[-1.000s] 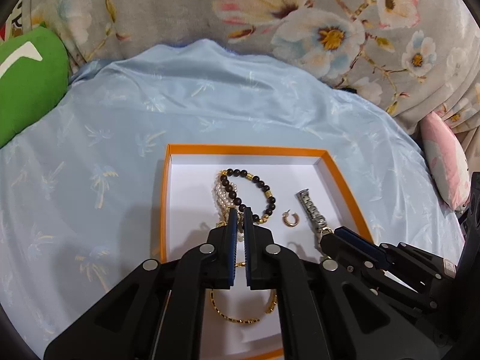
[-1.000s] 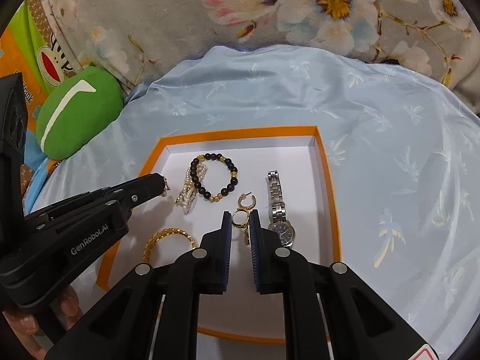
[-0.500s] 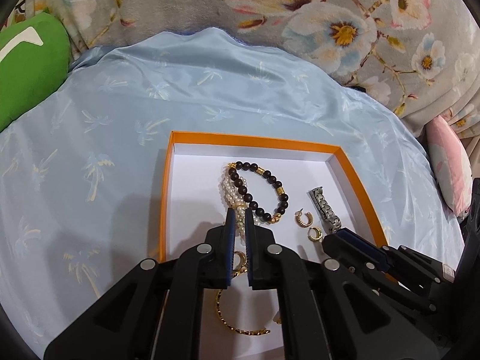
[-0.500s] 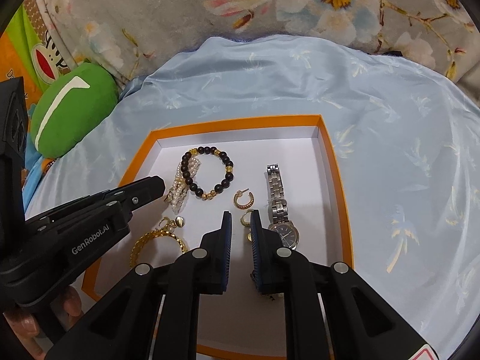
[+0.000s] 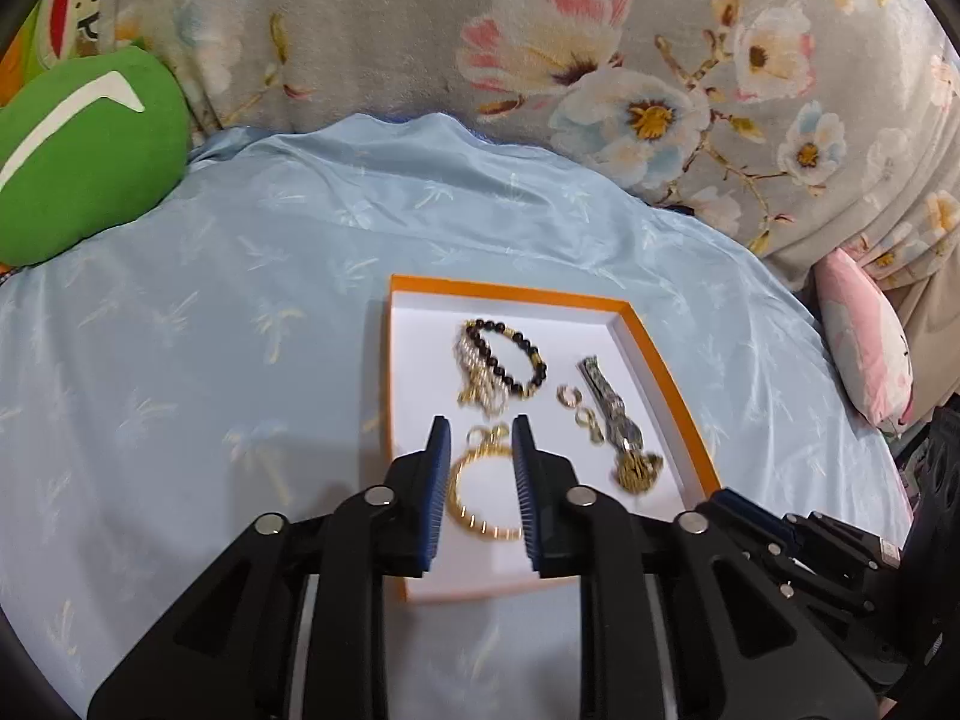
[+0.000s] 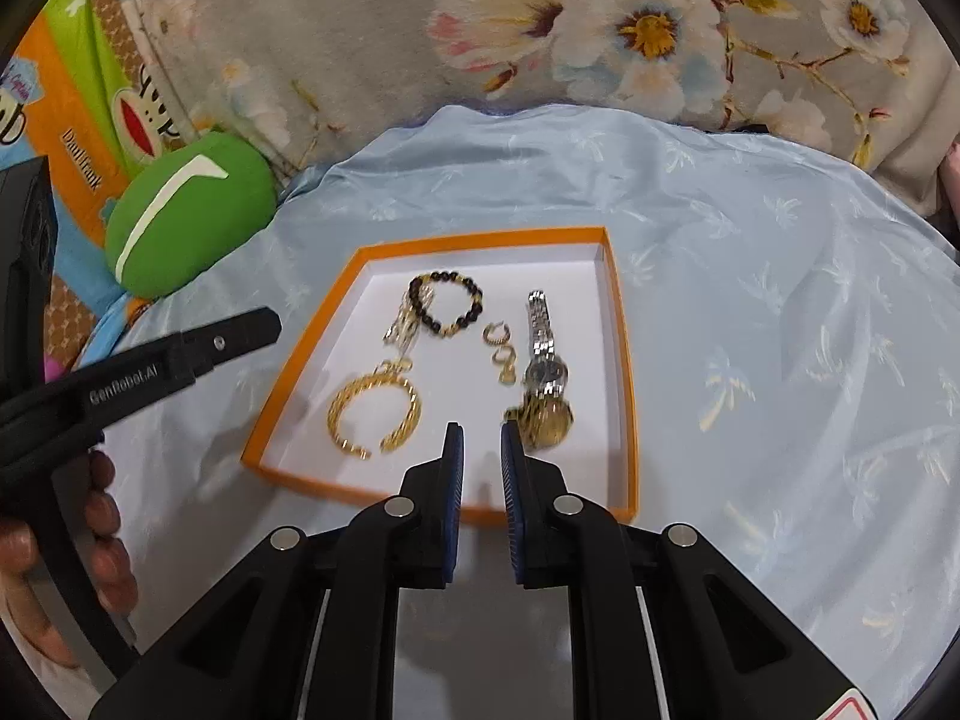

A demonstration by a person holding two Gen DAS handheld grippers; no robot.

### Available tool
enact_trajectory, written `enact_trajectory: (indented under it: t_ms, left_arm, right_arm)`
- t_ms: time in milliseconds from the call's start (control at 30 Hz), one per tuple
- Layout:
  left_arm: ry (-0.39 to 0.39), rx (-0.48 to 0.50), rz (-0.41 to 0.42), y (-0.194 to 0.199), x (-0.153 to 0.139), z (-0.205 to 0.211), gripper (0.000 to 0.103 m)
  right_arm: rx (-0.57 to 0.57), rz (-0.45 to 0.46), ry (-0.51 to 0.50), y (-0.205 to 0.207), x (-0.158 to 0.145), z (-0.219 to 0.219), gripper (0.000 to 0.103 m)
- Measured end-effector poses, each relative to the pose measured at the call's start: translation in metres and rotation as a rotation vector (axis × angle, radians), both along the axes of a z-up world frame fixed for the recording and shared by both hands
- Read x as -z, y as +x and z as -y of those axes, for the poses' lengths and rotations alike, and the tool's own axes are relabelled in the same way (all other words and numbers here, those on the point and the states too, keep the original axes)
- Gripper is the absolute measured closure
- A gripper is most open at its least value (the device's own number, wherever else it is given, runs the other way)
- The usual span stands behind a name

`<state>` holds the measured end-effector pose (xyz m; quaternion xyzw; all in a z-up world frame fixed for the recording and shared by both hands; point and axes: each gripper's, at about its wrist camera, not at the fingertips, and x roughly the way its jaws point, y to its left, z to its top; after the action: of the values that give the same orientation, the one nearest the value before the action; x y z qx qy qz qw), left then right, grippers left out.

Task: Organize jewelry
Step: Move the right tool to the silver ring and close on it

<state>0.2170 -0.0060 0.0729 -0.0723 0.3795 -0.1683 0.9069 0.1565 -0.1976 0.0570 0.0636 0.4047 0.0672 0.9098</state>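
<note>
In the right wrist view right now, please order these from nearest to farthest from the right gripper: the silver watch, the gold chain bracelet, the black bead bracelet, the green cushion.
From the right gripper:
1. Silver watch, just ahead, slightly right, in the orange box.
2. Gold chain bracelet, ahead-left in the box; close to the watch's rank.
3. Black bead bracelet, toward the box's far side.
4. Green cushion, far left, outside the box.

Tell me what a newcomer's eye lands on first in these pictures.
First, the shallow orange-rimmed white box on the pale blue palm-print cloth, with jewelry spread inside. The open gold chain bangle lies at its near left, the silver metal-link wristwatch to the right. Both black grippers, left and right, hover open, empty.
</note>
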Motion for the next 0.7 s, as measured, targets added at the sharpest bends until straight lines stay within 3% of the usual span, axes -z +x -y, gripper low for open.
enact_trajectory:
  t_ms: [267, 500, 700]
  left_arm:
    - [0.067, 0.015, -0.052, -0.081, 0.018, -0.023, 0.082]
    - [0.081, 0.035, -0.164, -0.131, 0.050, -0.032, 0.082]
    - [0.076, 0.014, -0.190, -0.144, 0.058, -0.041, 0.082]
  right_arm:
    - [-0.122, -0.079, -0.002, -0.078, 0.024, -0.037, 0.090]
    - [-0.178, -0.124, -0.007, -0.086, 0.041, -0.068, 0.090]
    - [-0.191, -0.134, -0.016, -0.080, 0.046, -0.080, 0.090]
